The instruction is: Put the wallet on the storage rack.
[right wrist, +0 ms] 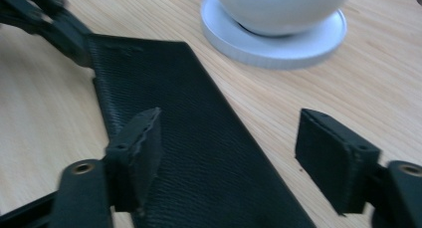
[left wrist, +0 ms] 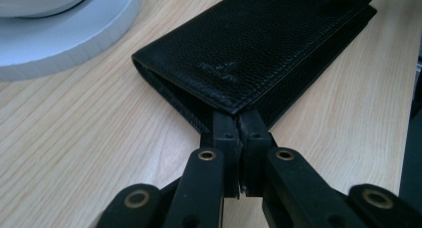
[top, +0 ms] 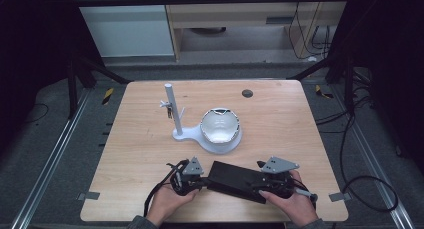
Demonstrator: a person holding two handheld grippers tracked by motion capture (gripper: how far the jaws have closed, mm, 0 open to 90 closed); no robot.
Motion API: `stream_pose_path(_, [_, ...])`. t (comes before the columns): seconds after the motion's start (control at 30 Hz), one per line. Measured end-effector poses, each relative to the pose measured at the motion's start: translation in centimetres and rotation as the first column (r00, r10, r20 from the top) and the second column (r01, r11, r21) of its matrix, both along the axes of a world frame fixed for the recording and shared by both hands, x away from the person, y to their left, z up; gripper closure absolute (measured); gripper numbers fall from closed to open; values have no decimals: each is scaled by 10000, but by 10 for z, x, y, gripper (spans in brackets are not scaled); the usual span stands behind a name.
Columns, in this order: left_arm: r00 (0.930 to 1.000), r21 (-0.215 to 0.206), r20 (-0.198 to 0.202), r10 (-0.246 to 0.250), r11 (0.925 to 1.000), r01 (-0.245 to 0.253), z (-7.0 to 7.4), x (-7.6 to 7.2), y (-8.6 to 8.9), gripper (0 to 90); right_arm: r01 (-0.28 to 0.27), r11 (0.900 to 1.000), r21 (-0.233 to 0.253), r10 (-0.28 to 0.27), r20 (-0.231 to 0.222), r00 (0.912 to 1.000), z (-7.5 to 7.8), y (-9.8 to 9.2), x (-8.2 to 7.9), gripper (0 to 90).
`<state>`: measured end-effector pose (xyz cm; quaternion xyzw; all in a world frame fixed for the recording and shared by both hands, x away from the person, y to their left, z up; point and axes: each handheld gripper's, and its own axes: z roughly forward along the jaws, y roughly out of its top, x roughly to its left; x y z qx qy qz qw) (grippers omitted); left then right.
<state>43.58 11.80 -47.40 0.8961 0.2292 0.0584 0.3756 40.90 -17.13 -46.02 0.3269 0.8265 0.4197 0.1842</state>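
Black pebbled-leather wallet (left wrist: 278, 44) flat on wood table (top: 280, 119), left tool (left wrist: 242, 126) clamped on its corner, right tool (right wrist: 229, 158) jaws spread apart.

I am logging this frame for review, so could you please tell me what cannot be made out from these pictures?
- Black grained leather wallet: contents hidden, it lies closed; its far end is cut off by the left gripper view's top edge.
- Embossed mark on the wallet: too faint to read.
- White bowl-shaped object on its round white base: cut off by the top edges of both gripper views.
- Small clips on the white upright post: too small in the high view.
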Motion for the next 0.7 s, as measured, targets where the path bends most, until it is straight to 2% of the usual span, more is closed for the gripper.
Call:
stream_pose_path(0.13, [10000, 373, -16, -78, 9993, 79, -3, 6, -6, 867, -263, 9993, -255, 260, -137, 9996, 3, 13, 1, 170])
stream_pose_path(0.4, [9999, 245, 125, 20, 9997, -24, 6, 11, -7, 863, -872, 9895, -1149, 816, -525, 9953, 0, 36, 2, 128])
stream_pose_path(0.7, [9999, 331, 157, -27, 9994, 21, 12, 14, -8, 856, -973, 9740, -2043, 817, -837, 9931, -2, 44, 7, 128])
